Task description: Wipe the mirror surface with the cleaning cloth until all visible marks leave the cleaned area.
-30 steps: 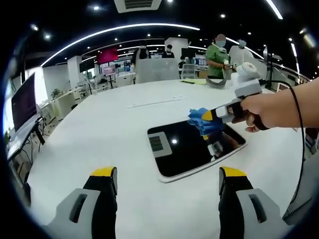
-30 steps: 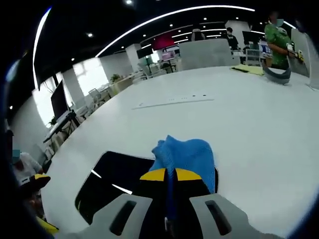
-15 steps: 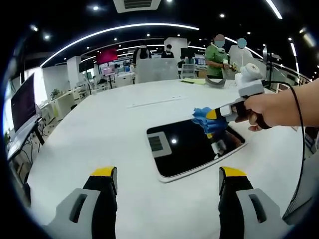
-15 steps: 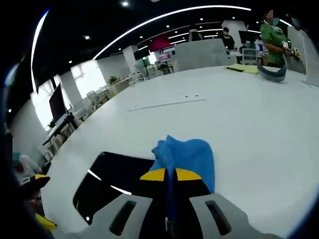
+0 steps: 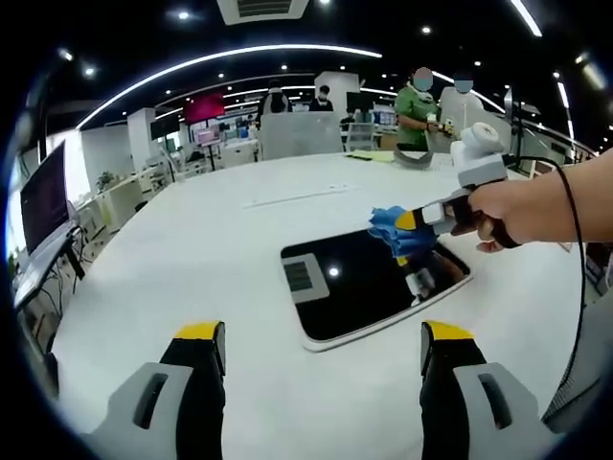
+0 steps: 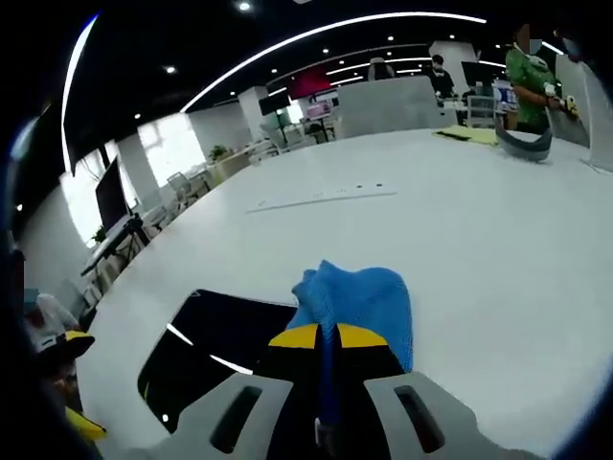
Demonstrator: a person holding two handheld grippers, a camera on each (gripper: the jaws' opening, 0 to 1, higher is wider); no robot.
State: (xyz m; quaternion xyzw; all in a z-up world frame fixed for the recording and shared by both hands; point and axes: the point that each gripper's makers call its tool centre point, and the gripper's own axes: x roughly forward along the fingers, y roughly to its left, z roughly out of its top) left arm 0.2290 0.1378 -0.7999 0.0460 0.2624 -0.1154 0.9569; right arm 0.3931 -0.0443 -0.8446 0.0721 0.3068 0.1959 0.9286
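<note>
Open-plan office: rows of desks (image 5: 144,177), monitors (image 5: 45,201), ceiling light strips (image 5: 230,59), big white table (image 5: 192,249)

Glossy mirror (image 5: 369,287), soft fabric cloth (image 6: 359,297)

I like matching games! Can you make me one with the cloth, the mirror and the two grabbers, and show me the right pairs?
Things:
1. cleaning cloth
2. mirror
3. left gripper
4. right gripper

Descriptions:
A. lies flat on the white table, dark and shiny
B. jaws wide apart, holding nothing
C. blue and bunched up at one edge of the mirror
D. jaws closed together, pinching something blue

Right pairs: 1-C, 2-A, 3-B, 4-D
</note>
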